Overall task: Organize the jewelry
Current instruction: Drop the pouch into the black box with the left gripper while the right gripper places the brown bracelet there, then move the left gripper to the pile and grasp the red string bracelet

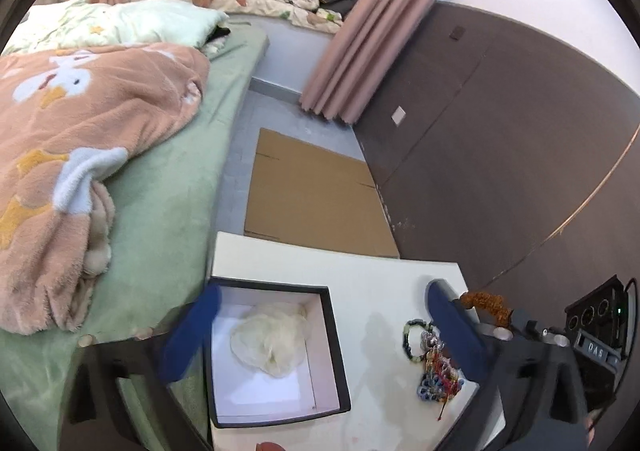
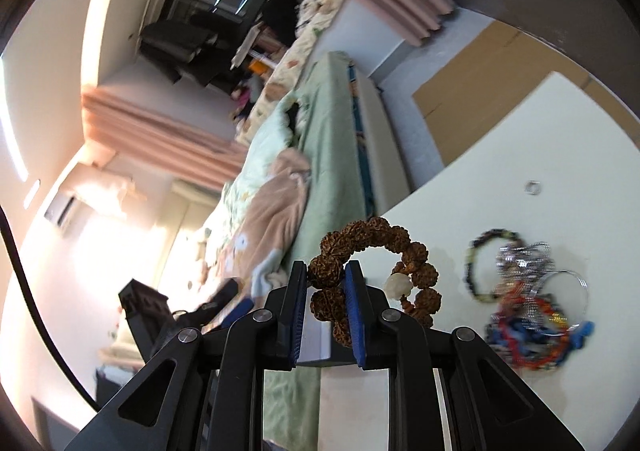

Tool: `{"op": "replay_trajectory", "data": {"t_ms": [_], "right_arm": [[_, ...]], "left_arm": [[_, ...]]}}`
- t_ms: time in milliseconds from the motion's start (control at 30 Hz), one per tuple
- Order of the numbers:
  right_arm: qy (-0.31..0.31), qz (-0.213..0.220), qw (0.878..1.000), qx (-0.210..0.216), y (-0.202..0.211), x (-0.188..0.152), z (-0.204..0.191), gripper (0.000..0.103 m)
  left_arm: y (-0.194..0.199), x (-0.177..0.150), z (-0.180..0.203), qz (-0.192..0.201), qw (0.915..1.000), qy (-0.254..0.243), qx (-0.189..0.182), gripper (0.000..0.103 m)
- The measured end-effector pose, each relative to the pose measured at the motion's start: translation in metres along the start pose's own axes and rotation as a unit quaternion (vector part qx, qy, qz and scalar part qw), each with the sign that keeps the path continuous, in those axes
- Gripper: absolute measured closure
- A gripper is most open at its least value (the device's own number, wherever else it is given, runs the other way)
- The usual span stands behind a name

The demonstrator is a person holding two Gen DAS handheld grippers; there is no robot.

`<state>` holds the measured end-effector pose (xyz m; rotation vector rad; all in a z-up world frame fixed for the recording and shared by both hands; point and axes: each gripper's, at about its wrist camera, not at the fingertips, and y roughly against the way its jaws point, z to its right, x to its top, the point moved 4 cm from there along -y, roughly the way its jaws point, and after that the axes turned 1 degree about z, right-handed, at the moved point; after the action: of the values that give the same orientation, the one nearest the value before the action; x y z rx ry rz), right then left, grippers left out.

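Two tongs work over the white bench (image 1: pixel 372 275): the left tongs (image 1: pixel 320 325) gape wide, empty, above the open black box (image 1: pixel 336 347), while the right tongs (image 2: pixel 326 279) pinch the brown seed-bead bracelet (image 2: pixel 372 239), with the bracelet pile (image 2: pixel 532 315) to their right.

Green bed (image 1: pixel 168 187) under a peach blanket (image 1: pixel 80 123) — flattened cardboard (image 1: pixel 312 191) on the floor, pink curtain (image 1: pixel 360 51) beyond.

Bracelet pile (image 2: pixel 532 315) blurred; box (image 1: pixel 335 335) corner cut off.
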<state>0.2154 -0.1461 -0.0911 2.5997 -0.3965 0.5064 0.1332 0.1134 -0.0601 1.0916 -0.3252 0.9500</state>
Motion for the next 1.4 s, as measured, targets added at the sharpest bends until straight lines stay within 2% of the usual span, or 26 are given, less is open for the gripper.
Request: {"op": "replay_trajectory", "data": {"t_ms": [100, 467, 533, 600, 633, 667, 733, 767, 867, 1000, 1067, 1400], "right_arm": [[0.016, -0.019, 1.0, 0.008, -0.018, -0.005, -0.019, 0.082], [0.063, -0.078, 0.994, 0.046, -0.077, -0.025, -0.074, 0.082], [0.083, -0.095, 0.991, 0.032, -0.092, -0.032, -0.08, 0.082], [0.083, -0.123, 0.989, 0.022, -0.108, -0.037, -0.075, 0.077], [0.076, -0.133, 0.988, 0.028, -0.11, -0.04, -0.069, 0.064], [0.071, -0.136, 0.988, 0.027, -0.11, -0.041, -0.065, 0.046], [0.076, -0.125, 0.989, 0.007, -0.1, -0.036, -0.058, 0.026], [0.078, -0.12, 0.99, 0.006, -0.097, -0.035, -0.058, 0.02], [0.075, -0.103, 0.992, 0.005, -0.077, -0.024, -0.05, 0.02], [0.077, -0.075, 0.994, -0.018, -0.05, -0.011, -0.036, 0.018], [0.081, -0.068, 0.994, -0.034, -0.04, -0.007, -0.031, 0.009], [0.085, -0.061, 0.988, -0.113, 0.014, 0.012, 0.002, 0.009]], "left_arm": [[0.003, 0.003, -0.004, 0.003, 1.0, 0.007, 0.0, 0.0], [0.023, 0.015, -0.039, 0.029, 0.9984, 0.024, 0.042, 0.0], [0.027, 0.016, -0.043, 0.035, 0.998, 0.027, 0.044, 0.0], [0.028, 0.017, -0.046, 0.035, 0.998, 0.031, 0.042, 0.0], [0.029, 0.017, -0.048, 0.034, 0.998, 0.034, 0.041, 0.0], [0.03, 0.017, -0.05, 0.035, 0.9979, 0.038, 0.038, 0.0], [0.03, 0.017, -0.047, 0.038, 0.998, 0.041, 0.03, 0.0], [0.031, 0.017, -0.046, 0.04, 0.998, 0.04, 0.026, 0.0], [0.032, 0.017, -0.036, 0.05, 0.9981, 0.03, 0.021, 0.0], [0.027, 0.014, -0.021, 0.048, 0.9986, 0.021, 0.011, 0.0], [0.024, 0.013, -0.014, 0.047, 0.9987, 0.018, 0.005, 0.0], [0.007, -0.007, 0.035, 0.021, 0.9986, -0.047, 0.006, 0.0]]}}
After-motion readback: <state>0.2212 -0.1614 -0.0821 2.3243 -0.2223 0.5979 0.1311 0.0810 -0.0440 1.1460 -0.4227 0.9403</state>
